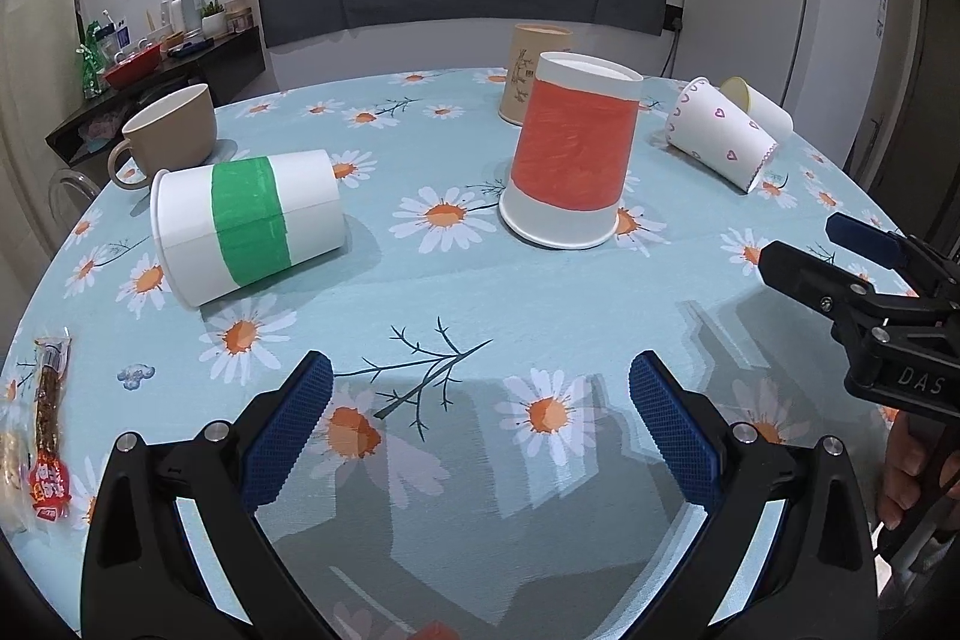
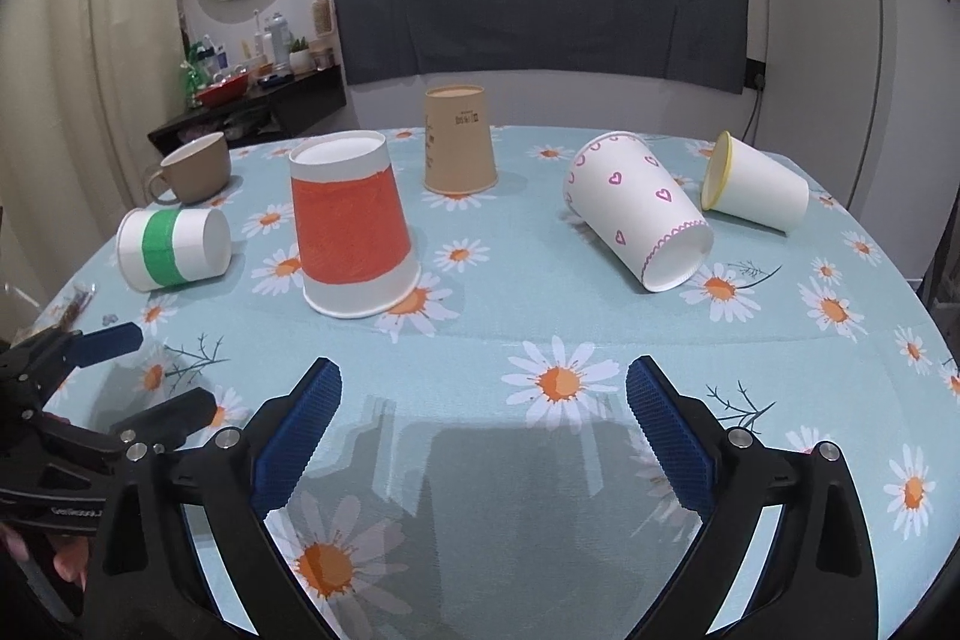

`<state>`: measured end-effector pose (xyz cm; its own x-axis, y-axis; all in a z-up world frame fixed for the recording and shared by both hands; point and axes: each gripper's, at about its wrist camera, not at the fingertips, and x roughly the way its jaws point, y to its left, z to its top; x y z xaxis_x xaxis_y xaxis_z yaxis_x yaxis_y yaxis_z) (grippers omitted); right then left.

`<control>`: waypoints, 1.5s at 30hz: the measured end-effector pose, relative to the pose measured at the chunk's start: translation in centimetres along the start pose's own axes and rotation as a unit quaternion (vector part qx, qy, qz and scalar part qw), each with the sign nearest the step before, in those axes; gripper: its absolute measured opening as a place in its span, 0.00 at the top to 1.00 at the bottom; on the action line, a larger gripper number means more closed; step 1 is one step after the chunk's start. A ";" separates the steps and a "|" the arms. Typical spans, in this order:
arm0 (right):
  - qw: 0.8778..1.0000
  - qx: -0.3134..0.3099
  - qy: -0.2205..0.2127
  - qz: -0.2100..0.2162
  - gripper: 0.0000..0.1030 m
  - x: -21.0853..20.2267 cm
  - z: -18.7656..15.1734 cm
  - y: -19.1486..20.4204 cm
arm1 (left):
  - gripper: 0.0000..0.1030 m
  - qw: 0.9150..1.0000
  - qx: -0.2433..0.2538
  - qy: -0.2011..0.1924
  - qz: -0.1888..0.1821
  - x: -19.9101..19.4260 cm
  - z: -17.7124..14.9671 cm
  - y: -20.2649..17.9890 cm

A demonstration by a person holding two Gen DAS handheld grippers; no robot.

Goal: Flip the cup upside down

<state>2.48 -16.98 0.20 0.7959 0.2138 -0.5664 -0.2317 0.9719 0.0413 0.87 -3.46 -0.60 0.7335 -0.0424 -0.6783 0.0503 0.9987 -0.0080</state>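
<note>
A red-banded paper cup (image 1: 570, 160) (image 2: 351, 226) stands upside down mid-table. A green-banded cup (image 1: 246, 226) (image 2: 174, 249) lies on its side at the left. A heart-patterned cup (image 1: 720, 133) (image 2: 645, 211) and a yellow-rimmed cup (image 1: 759, 106) (image 2: 756, 184) lie on their sides at the right. A brown paper cup (image 1: 528, 73) (image 2: 459, 139) stands upside down at the back. My left gripper (image 1: 480, 424) (image 2: 159, 370) is open and empty near the front. My right gripper (image 2: 483, 424) (image 1: 798, 244) is open and empty beside it.
A beige mug (image 1: 174, 133) (image 2: 198, 169) stands upright at the back left. A snack packet (image 1: 48, 430) lies at the table's left edge. The round table (image 1: 480, 304) has a daisy cloth. A fridge (image 1: 774, 16) stands behind on the right, a cluttered shelf (image 1: 168, 64) on the left.
</note>
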 end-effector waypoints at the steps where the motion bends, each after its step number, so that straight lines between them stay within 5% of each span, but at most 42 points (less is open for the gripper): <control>1: 1.000 0.001 -0.006 0.001 0.10 -0.2 0.0 0.0 | 0.06 1.000 0.000 -0.001 0.001 0.0 0.0 0.0; 10: 1.000 0.004 0.001 0.025 0.09 -0.1 -0.3 0.0 | 0.06 1.000 -0.019 -0.006 0.005 -0.2 -0.2 0.6; 16: 0.999 -0.034 -0.007 -0.008 0.09 -0.4 -0.6 1.4 | 0.06 1.000 -0.017 -0.011 0.009 -0.3 -0.2 0.4; 35: 1.000 -0.008 -0.008 -0.006 0.09 -0.4 -0.7 0.6 | 0.06 1.000 -0.009 -0.022 -0.004 -0.7 -0.4 0.2; 45: 1.000 -0.006 -0.018 -0.008 0.09 -0.9 -0.8 0.5 | 0.06 0.998 -0.006 -0.052 0.021 -1.7 -0.6 0.0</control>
<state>1.25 -16.75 0.08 0.8195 0.2018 -0.5363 -0.2253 0.9740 0.0222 -0.76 -3.36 0.10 0.8011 -0.0020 -0.5986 0.0096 0.9999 0.0094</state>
